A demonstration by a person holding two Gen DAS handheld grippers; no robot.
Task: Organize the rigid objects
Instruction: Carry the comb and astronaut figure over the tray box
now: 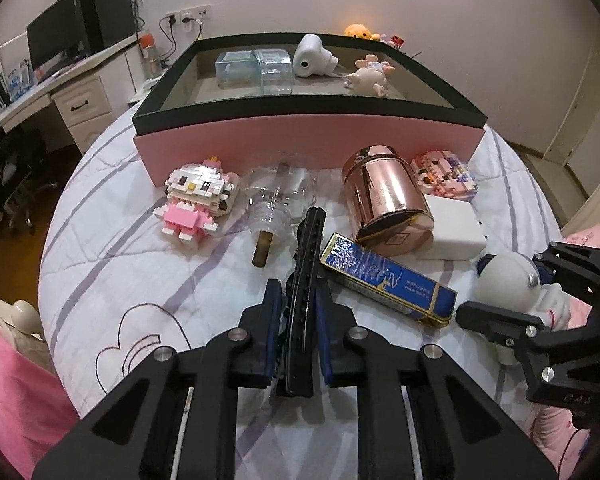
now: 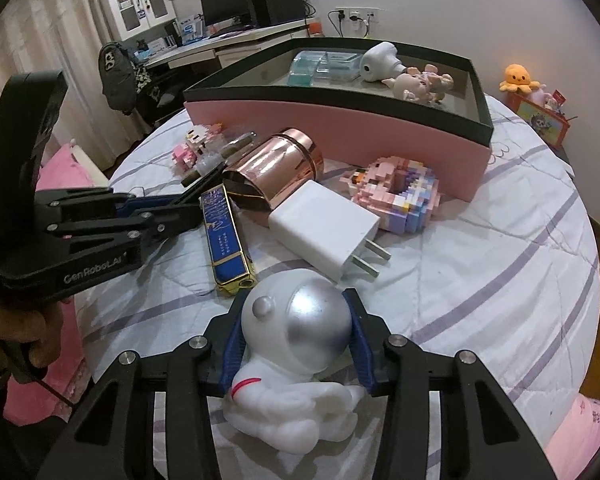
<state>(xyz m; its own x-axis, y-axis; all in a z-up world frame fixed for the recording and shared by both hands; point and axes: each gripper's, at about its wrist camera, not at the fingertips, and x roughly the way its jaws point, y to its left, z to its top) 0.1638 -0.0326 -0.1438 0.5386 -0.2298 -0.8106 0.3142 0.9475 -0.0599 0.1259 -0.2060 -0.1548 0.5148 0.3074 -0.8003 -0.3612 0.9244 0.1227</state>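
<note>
The left gripper [image 1: 298, 304] is clamped on a long black ridged plastic clip [image 1: 306, 280], which stands on edge between its blue pads and points away toward the far side of the bed. The right gripper [image 2: 296, 332] grips a white astronaut figurine with a silver visor [image 2: 300, 332]; its blue pads press both sides of the round helmet, and the figurine's body lies back toward the camera. In the left wrist view the same figurine shows at the near right.

Just right of the black clip lies a flat blue and gold rectangular tin [image 1: 388, 280], angled on the white quilt with lilac stripes [image 1: 140, 264]. Beyond the tin, a shiny rose-gold cylindrical canister [image 1: 388, 204] lies tilted on its side, touching a white plug-in charger block [image 1: 454, 232] to its right, whose two metal prongs point toward the near side in the right wrist view. Farther right, against the box front, rests a pink and purple brick-built toy [image 1: 444, 174]. To the left of the clip lies a clear glass bottle with a brown stopper [image 1: 272, 208] on its side, and left of that a pink and white brick-built cat figure [image 1: 198, 200].

Along the far side stands a large pink box with a dark green rim [image 1: 308, 140]. Inside it, toward the back, sit a clear plastic container [image 1: 254, 68], a white rounded device with a small lens-like hole [image 1: 312, 56] and a pale pink piglet figurine [image 1: 370, 76].

Far left there is a white desk with a dark monitor [image 1: 56, 36], and an orange plush toy [image 1: 358, 31] sits behind the box.
</note>
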